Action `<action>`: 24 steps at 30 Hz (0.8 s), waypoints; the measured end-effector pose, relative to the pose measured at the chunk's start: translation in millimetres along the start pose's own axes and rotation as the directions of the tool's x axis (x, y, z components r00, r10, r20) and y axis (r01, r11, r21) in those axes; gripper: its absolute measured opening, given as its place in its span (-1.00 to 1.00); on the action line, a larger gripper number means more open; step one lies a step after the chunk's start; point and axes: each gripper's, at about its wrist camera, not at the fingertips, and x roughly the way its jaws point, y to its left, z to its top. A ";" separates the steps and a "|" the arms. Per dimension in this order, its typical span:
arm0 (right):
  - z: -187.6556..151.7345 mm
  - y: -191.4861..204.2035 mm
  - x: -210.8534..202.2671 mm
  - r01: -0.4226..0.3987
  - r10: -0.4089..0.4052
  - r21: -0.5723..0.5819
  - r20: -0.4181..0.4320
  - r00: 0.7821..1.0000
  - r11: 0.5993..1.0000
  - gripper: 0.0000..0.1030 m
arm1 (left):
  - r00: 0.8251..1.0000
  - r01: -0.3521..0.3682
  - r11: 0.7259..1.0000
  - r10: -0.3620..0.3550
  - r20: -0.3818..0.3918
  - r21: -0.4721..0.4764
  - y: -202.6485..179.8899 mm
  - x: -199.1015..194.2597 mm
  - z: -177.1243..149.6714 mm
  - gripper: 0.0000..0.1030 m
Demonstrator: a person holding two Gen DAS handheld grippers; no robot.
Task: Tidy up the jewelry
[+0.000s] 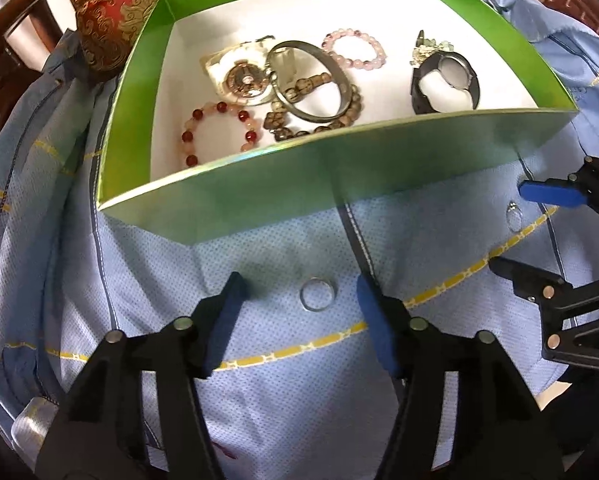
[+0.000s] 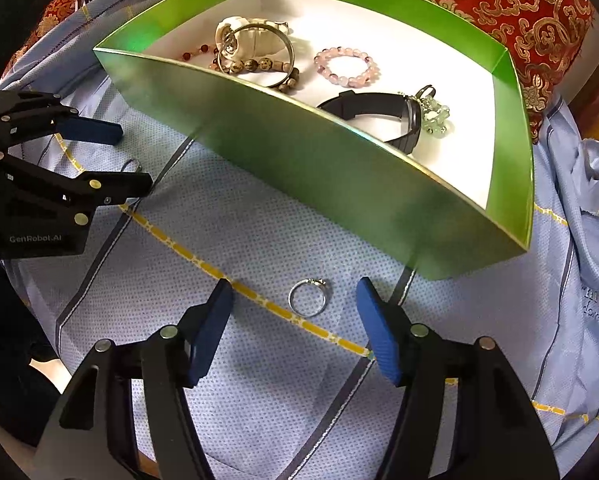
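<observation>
A green box [image 1: 339, 184] with a white floor holds several bracelets, a metal bangle [image 1: 309, 76], a pendant and a black watch [image 1: 445, 80]. It also shows in the right wrist view [image 2: 299, 148]. A plain silver ring [image 1: 317, 294] lies on the blue cloth between the open fingers of my left gripper [image 1: 299, 292]. A second thin ring with a small stone [image 2: 308, 298] lies between the open fingers of my right gripper [image 2: 295, 300]; in the left wrist view this ring [image 1: 513, 218] sits between the right gripper's fingers [image 1: 551, 196]. Both grippers are low over the cloth and empty.
A light blue cloth [image 1: 259, 380] with yellow and dark stripes covers the surface. A red and gold brocade cushion [image 2: 499, 4] lies behind the box. Dark wooden chair parts [image 1: 3, 40] stand at the far left.
</observation>
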 end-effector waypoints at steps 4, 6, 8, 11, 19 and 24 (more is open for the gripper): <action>-4.0 1.9 -5.7 -0.012 0.012 -0.007 0.001 1.000 1.000 -0.01 | 1.000 0.012 0.999 -0.013 0.011 0.046 -17.8 -6.7 0.4 -0.31; -6.1 3.9 -9.6 -0.020 0.020 -0.012 -0.001 1.000 1.000 -0.11 | 1.000 0.018 0.998 -0.019 0.012 0.056 -22.8 -7.7 0.2 -0.40; -5.9 5.0 -10.1 -0.023 0.023 -0.017 -0.001 1.000 1.000 -0.14 | 1.000 0.024 0.998 -0.024 0.013 0.067 -28.5 -9.3 -0.3 -0.47; -7.1 5.4 -11.8 -0.025 0.025 -0.017 -0.001 1.000 1.000 -0.14 | 1.000 0.023 0.997 -0.024 0.015 0.070 -30.3 -7.3 1.5 -0.47; -7.5 5.4 -11.1 -0.026 0.026 -0.028 0.000 1.000 0.999 -0.14 | 0.999 0.045 0.996 -0.046 0.015 0.072 -28.0 -6.3 -1.0 -0.45; -7.9 7.2 -14.6 -0.053 0.053 -0.031 -0.007 0.999 0.998 -0.62 | 0.998 0.060 0.995 -0.061 0.010 0.078 -23.0 -9.7 -5.3 -0.65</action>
